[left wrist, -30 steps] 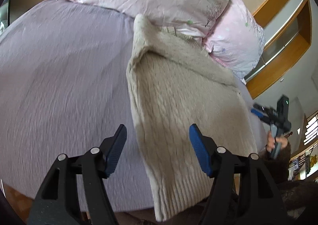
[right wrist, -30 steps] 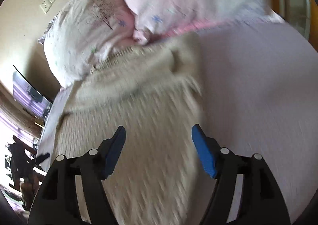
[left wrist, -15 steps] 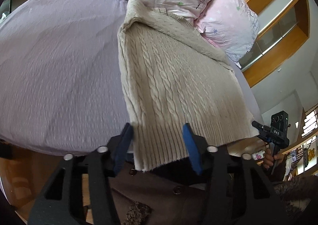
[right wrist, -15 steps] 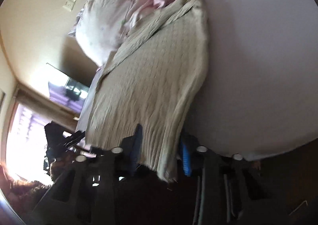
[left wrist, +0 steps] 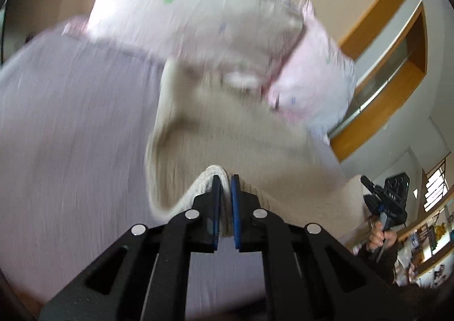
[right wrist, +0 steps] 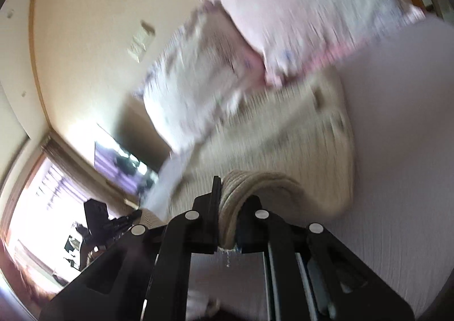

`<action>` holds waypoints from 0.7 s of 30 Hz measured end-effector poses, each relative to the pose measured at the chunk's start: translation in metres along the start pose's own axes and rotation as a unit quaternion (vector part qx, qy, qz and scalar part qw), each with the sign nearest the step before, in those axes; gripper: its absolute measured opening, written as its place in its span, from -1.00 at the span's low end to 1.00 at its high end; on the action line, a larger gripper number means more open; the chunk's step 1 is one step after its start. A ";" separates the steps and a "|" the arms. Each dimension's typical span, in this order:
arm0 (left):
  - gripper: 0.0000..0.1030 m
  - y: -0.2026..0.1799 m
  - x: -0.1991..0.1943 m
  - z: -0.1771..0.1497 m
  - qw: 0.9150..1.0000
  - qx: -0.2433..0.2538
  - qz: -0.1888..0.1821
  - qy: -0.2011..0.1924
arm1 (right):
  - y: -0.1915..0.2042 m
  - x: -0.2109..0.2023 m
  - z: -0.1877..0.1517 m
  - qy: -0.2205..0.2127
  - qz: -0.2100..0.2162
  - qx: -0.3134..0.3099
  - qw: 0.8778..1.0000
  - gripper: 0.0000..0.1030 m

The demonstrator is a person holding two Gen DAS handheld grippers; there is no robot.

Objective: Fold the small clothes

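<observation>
A cream cable-knit sweater (left wrist: 227, 133) lies on a lilac bedspread (left wrist: 71, 136), its collar end against the pillows. My left gripper (left wrist: 224, 182) is shut on the sweater's ribbed hem at its left corner and lifts it off the bed. My right gripper (right wrist: 227, 182) is shut on the hem at the right corner of the sweater (right wrist: 283, 133), which bulges up in a fold. The right gripper also shows at the right edge of the left wrist view (left wrist: 369, 196); the left gripper shows at the lower left of the right wrist view (right wrist: 124, 220). Both views are blurred.
Two pink flowered pillows (left wrist: 198, 9) lean at the head of the bed, also in the right wrist view (right wrist: 298, 9). A wooden shelf (left wrist: 397, 65) runs along the right wall. A bright window (right wrist: 42, 193) and a screen (right wrist: 122, 162) stand to the left.
Both grippers have closed on the sweater's hem and moved up and forward toward the pillows, lifting the hem off the bed edge. The sweater now buckles into a fold.
</observation>
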State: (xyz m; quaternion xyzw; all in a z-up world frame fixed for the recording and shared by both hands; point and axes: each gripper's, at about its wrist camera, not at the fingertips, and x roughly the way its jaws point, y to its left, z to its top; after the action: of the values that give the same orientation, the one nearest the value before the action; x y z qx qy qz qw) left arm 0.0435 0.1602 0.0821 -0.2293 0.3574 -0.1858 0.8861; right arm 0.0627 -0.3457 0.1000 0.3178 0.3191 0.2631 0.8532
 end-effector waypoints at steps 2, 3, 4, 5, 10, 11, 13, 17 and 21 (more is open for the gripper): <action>-0.87 0.000 0.021 0.046 1.000 -0.004 -0.005 -0.025 | -0.003 0.020 0.035 -0.028 0.002 -0.001 1.000 -0.83; -0.87 0.001 0.034 0.064 0.999 -0.005 -0.001 -0.034 | -0.008 0.031 0.051 -0.040 0.005 0.003 0.999 -0.83; -0.87 0.002 0.044 0.077 0.999 -0.005 0.004 -0.039 | -0.016 0.049 0.072 -0.055 0.000 0.013 0.998 -0.83; -0.87 0.006 0.065 0.097 0.999 -0.009 0.016 -0.044 | -0.025 0.060 0.082 -0.060 -0.004 0.022 0.998 -0.83; -0.86 0.047 0.169 0.148 0.994 -0.057 0.091 0.003 | -0.094 0.156 0.129 -0.031 -0.131 0.086 0.987 -0.81; -0.86 0.063 0.181 0.152 0.991 -0.091 0.098 0.013 | -0.102 0.168 0.132 -0.018 -0.151 0.098 0.983 -0.81; -0.81 0.086 0.178 0.154 0.986 -0.150 0.067 0.000 | -0.112 0.181 0.135 -0.009 -0.155 0.122 0.980 -0.64; -0.16 0.104 0.137 0.146 0.983 -0.179 0.032 -0.036 | -0.085 0.164 0.141 -0.067 -0.125 0.078 0.987 0.95; 0.14 0.094 0.120 0.123 0.988 -0.152 0.014 0.007 | -0.059 0.142 0.130 -0.112 -0.092 0.021 0.989 0.95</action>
State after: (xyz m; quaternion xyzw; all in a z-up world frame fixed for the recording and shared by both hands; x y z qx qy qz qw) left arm 0.2285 0.2123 0.0437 -0.3548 0.3908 -0.1189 0.8410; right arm 0.2632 -0.3402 0.0816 0.3326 0.2552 0.1394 0.8971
